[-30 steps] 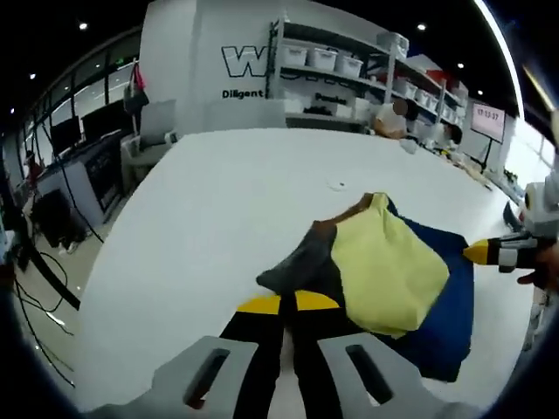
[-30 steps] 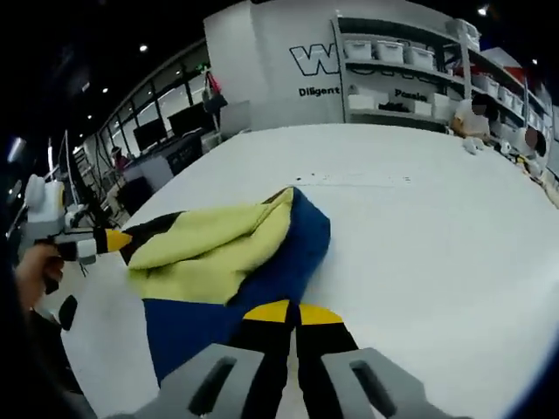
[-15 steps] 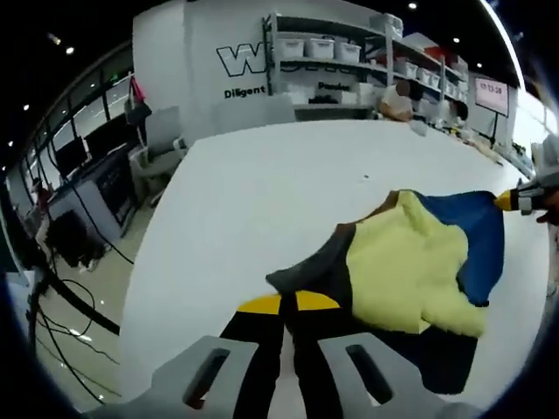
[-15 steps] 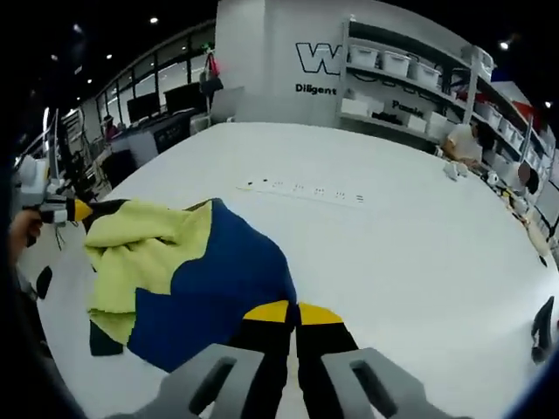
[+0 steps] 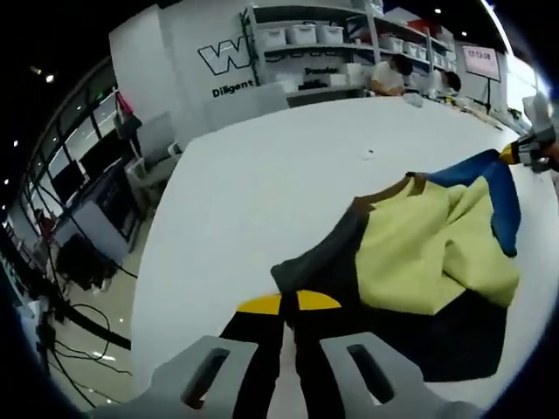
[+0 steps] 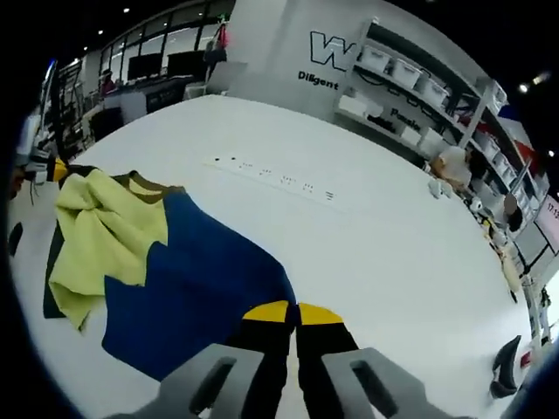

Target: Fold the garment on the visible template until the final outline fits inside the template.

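A wide white worktop [image 5: 262,183] reaches toward a grey wall [image 5: 166,61] with large white letters and smaller dark ones under them. Next to the wall stands a metal shelving rack [image 6: 410,96] with white storage boxes [image 5: 293,35]. On the far side there are dark monitors [image 6: 166,65] on desks — above them a black ceiling with small round lamps [image 6: 127,10]. Black cables [image 5: 83,319] lie on the pale floor.

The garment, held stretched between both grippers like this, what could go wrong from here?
1. The garment hangs between two corner pinches, so either the left gripper or the right gripper might slip off its edge.
2. The yellow panel lies bunched and creased; folding now would probably trap wrinkles and leave a bulky outline.
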`<state>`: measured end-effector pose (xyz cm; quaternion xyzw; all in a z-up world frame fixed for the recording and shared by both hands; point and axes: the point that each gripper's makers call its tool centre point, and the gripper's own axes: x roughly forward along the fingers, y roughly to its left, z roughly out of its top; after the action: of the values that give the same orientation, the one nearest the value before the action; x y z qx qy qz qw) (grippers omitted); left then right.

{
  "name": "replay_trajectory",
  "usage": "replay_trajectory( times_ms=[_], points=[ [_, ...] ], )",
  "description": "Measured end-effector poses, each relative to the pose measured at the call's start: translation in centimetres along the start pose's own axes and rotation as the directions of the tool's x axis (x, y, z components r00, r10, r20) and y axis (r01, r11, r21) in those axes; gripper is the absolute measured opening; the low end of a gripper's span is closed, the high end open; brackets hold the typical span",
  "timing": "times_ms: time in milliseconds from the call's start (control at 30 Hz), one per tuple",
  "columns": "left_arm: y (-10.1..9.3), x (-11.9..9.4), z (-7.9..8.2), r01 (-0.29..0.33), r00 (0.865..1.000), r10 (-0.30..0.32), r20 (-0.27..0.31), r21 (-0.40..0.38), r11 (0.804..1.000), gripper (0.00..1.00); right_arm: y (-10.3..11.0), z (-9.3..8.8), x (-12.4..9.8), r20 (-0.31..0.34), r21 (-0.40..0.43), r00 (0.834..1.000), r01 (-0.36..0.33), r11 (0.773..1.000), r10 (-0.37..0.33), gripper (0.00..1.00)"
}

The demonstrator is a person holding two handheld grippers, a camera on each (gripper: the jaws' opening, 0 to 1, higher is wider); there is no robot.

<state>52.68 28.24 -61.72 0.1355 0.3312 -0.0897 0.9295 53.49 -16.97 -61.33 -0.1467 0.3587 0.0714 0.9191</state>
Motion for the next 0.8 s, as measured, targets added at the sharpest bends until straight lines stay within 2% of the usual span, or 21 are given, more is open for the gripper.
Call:
replay_trajectory(
  times_ms=[33, 67, 133, 200, 233, 267, 300, 367, 400, 467, 500, 533, 567, 600, 633, 667, 733, 800],
  points=[
    [-0.2, -0.2, 0.0, 0.001, 1.000, -0.001, -0.001, -0.008, 1.000, 0.05, 0.1, 0.0, -0.1, -0.001, 0.012, 1.000, 0.004, 1.000, -0.004, 0.00],
    [-0.6, -0.5, -0.3, -0.001, 1.000, 0.001, -0.007, -0.076, 0.997, 0.08, 0.1, 0.0, -0.2, 0.005, 0.027, 1.000, 0.011, 1.000, -0.011, 0.00],
    [-1.1, -0.9, -0.5, 0.009, 1.000, -0.010, -0.005, -0.102, 0.995, 0.22, 0.4, 0.2, -0.4, 0.027, 0.075, 0.999, 0.017, 0.997, -0.019, 0.00],
    [-1.7, -1.9, -1.1, 0.001, 1.000, -0.001, -0.002, -0.139, 0.990, 0.35, 1.8, 0.5, -1.7, 0.079, 0.185, 0.997, -0.011, 0.983, -0.003, 0.12],
    [-1.9, -2.4, -1.1, -0.003, 1.000, 0.004, 0.011, -0.160, 0.987, 0.37, 2.8, 0.6, -2.1, 0.096, 0.208, 0.995, -0.049, 0.977, 0.029, 0.19],
    [-2.5, -3.0, -1.3, 0.002, 1.000, 0.003, 0.021, -0.206, 0.979, 0.39, 4.2, 0.7, -2.6, 0.125, 0.261, 0.990, -0.096, 0.961, 0.065, 0.27],
    [-3.3, -3.3, -1.6, 0.019, 1.000, -0.016, 0.016, -0.233, 0.972, 0.40, 5.5, 0.6, -3.0, 0.138, 0.260, 0.985, -0.138, 0.956, 0.105, 0.31],
    [-5.1, -4.0, -2.1, 0.057, 0.998, -0.054, 0.019, -0.253, 0.966, 0.41, 7.9, 0.2, -4.0, 0.152, 0.284, 0.979, -0.177, 0.942, 0.138, 0.32],
    [-6.0, -4.1, -2.2, 0.086, 0.996, -0.084, 0.022, -0.247, 0.965, 0.39, 9.2, 0.2, -4.4, 0.164, 0.259, 0.972, -0.209, 0.943, 0.171, 0.31],
    [-7.3, -4.3, -2.8, 0.099, 0.995, -0.099, 0.015, -0.264, 0.959, 0.34, 12.1, -0.4, -5.1, 0.153, 0.250, 0.964, -0.251, 0.935, 0.218, 0.30],
    [-8.4, -4.2, -2.9, 0.133, 0.991, -0.133, 0.019, -0.263, 0.955, 0.31, 14.3, -0.8, -5.5, 0.140, 0.221, 0.952, -0.299, 0.928, 0.273, 0.31],
    [-9.0, -4.2, -3.0, 0.146, 0.989, -0.148, 0.016, -0.276, 0.950, 0.31, 15.5, -1.1, -5.8, 0.137, 0.231, 0.946, -0.319, 0.919, 0.293, 0.31],
    [-9.4, -4.1, -3.0, 0.160, 0.987, -0.161, 0.018, -0.277, 0.947, 0.32, 17.5, -1.3, -6.3, 0.139, 0.225, 0.930, -0.363, 0.904, 0.339, 0.32],
    [-10.6, -3.9, -3.1, 0.190, 0.981, -0.195, 0.014, -0.300, 0.935, 0.33, 18.6, -1.6, -6.5, 0.125, 0.217, 0.925, -0.379, 0.899, 0.360, 0.33],
    [-10.7, -3.8, -3.2, 0.190, 0.980, -0.197, 0.008, -0.309, 0.932, 0.32, 19.3, -1.8, -6.7, 0.125, 0.227, 0.924, -0.380, 0.897, 0.360, 0.33],
    [-10.9, -3.5, -3.2, 0.193, 0.980, -0.198, 0.013, -0.308, 0.932, 0.31, 21.0, -2.1, -7.0, 0.125, 0.219, 0.907, -0.421, 0.880, 0.402, 0.32],
    [-11.4, -2.9, -3.3, 0.200, 0.978, -0.208, 0.008, -0.317, 0.927, 0.30, 22.3, -2.5, -7.1, 0.113, 0.229, 0.903, -0.430, 0.873, 0.415, 0.31],
    [-11.6, -2.2, -3.4, 0.209, 0.976, -0.219, 0.006, -0.330, 0.920, 0.30, 24.2, -2.8, -7.2, 0.105, 0.213, 0.885, -0.466, 0.859, 0.454, 0.30]
  ],
)
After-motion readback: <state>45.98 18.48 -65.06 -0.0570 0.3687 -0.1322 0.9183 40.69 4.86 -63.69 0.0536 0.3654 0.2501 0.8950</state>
